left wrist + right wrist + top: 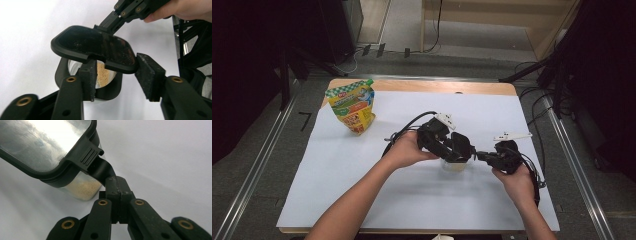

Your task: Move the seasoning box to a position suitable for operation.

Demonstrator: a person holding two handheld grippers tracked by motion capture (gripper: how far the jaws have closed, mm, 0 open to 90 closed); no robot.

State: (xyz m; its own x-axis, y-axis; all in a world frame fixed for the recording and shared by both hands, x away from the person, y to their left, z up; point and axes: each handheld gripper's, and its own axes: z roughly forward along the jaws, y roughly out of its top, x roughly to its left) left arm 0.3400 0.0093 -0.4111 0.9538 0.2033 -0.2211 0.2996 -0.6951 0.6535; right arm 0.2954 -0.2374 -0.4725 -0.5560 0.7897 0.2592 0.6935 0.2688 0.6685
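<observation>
Centrally, one jar (455,165) (one pouch (352,107) apart): right tool (117,195) clamps its lid tab (103,171), left tool (117,77) wide.

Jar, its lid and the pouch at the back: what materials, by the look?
Jar: clear, glossy wall, glass or hard plastic, tan powder showing through. Lid: black rim, likely moulded matte plastic with a ribbed tab, around a shiny clear panel. Pouch: printed flexible film, probably plastic, standing upright.

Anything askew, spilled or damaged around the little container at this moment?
The black lid sits tilted, half off the clear container of tan powder, its tab pinched by the right gripper. Powder specks cling to the lid; none visibly on the table.
</observation>
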